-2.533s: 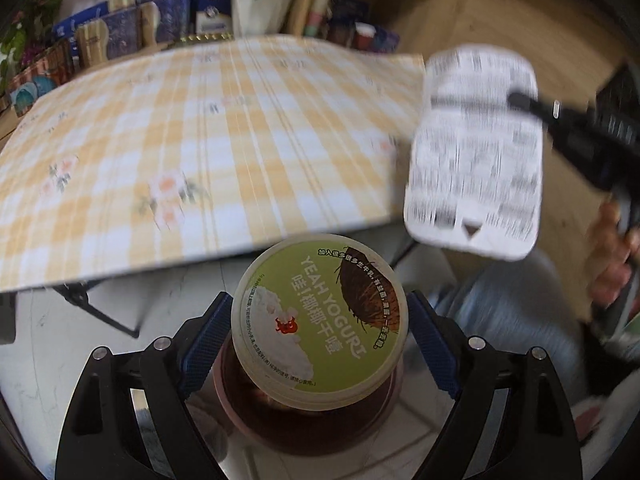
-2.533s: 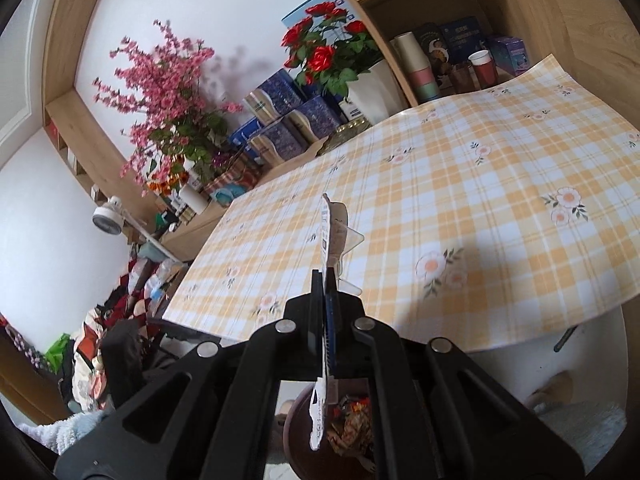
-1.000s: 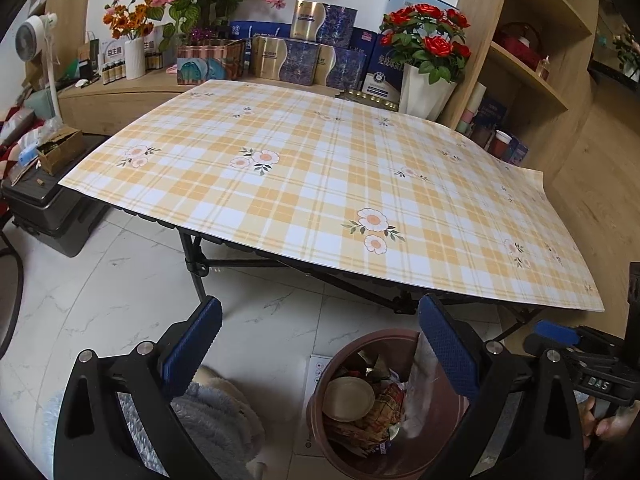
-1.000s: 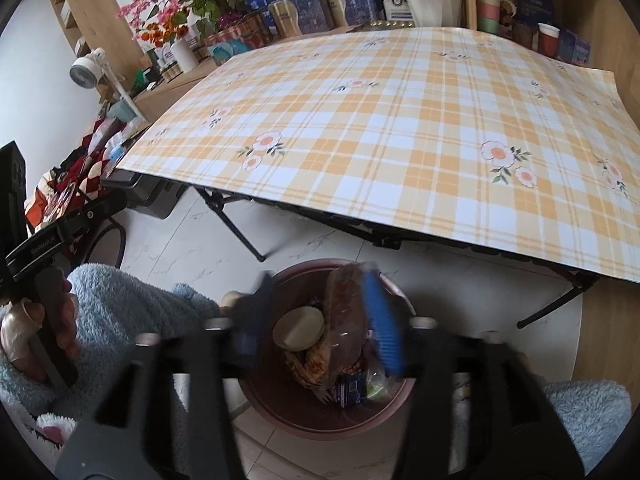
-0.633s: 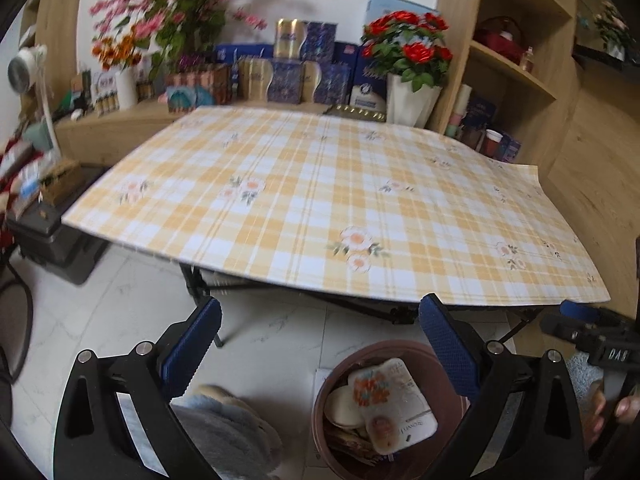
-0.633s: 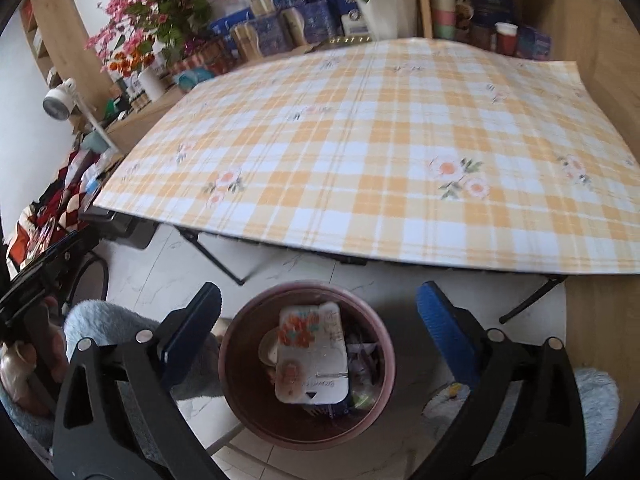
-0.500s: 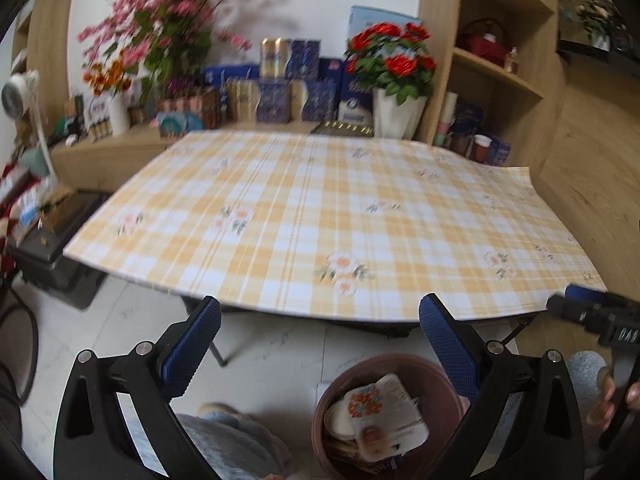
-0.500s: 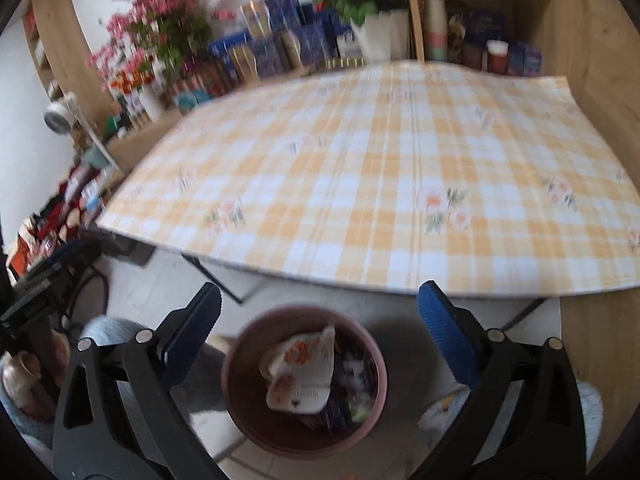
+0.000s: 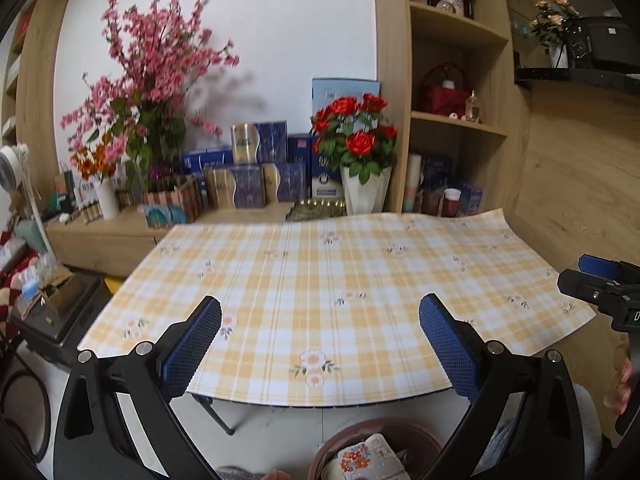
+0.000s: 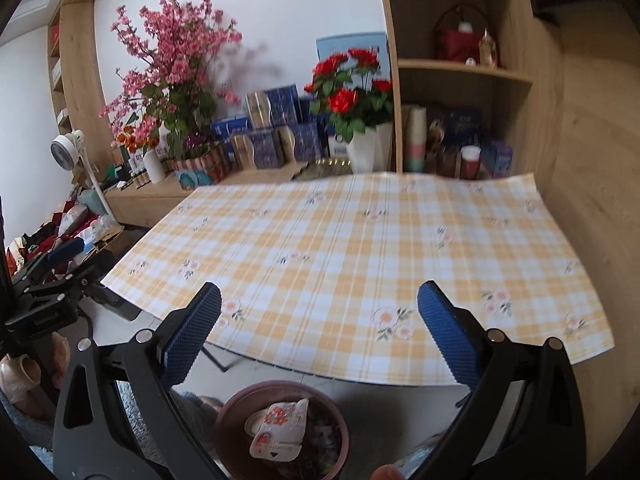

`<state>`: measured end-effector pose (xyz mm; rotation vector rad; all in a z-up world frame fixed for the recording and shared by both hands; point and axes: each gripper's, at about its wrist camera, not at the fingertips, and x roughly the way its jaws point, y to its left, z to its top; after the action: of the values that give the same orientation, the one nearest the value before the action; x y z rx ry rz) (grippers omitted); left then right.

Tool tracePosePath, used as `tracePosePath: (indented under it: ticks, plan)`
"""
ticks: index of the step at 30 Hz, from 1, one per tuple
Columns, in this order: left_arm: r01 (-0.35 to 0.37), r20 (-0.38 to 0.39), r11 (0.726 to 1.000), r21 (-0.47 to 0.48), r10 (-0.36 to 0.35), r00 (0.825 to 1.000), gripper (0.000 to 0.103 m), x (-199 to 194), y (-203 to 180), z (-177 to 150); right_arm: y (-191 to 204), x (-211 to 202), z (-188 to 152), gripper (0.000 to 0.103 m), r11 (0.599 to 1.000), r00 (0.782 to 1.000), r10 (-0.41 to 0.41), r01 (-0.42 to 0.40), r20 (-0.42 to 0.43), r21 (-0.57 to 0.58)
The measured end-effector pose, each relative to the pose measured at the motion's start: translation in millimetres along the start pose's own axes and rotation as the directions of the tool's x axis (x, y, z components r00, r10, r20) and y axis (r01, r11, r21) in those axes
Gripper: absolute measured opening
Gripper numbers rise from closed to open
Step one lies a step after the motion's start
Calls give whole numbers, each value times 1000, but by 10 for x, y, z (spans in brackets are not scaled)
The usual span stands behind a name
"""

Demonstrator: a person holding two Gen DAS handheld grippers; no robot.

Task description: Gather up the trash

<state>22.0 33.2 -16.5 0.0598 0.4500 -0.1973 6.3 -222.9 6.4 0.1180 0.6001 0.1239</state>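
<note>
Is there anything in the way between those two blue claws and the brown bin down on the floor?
Nothing visible blocks either. The brown bin sits open-topped on the floor, below and just in front of the right gripper and left gripper, both open and empty. A white packet already lies on top inside it.

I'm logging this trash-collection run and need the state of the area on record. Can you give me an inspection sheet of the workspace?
Surface: table under a yellow plaid floral cloth, nothing seen on it.
Job's things: brown trash bin on the floor at the near table edge, a white flowered packet on top of other rubbish.
Clutter: nothing seen on the table.
Grippers: left gripper open, empty; right gripper open, empty, jaws just opened.
Cables: nothing seen.
Surroundings: red roses, pink blossoms, blue boxes, wooden shelves.
</note>
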Motion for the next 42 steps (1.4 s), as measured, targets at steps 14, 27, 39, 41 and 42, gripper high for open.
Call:
tracePosePath:
  ticks: [14, 27, 39, 41, 42]
  plan:
    - [39, 42, 999, 38, -41, 998, 97, -226, -151, 198, 68, -260, 41, 97, 999, 998, -10, 13, 56, -42]
    - [39, 55, 997, 61, -42, 998, 97, -256, -185, 215, 76, -298, 29, 97, 998, 997, -28, 32, 66, -50]
    - [35, 58, 997, 66, -39, 998, 97, -272, -197, 209, 72, -301, 27, 97, 998, 997, -27, 30, 67, -49]
    - [33, 59, 997, 65, -37, 998, 97, -276, -188, 211, 69, -303, 34, 97, 998, 997, -27, 31, 68, -48]
    - [32, 59, 997, 66, -36, 998, 97, -278, -185, 212, 69, -306, 35, 97, 998, 997, -28, 31, 69, -48]
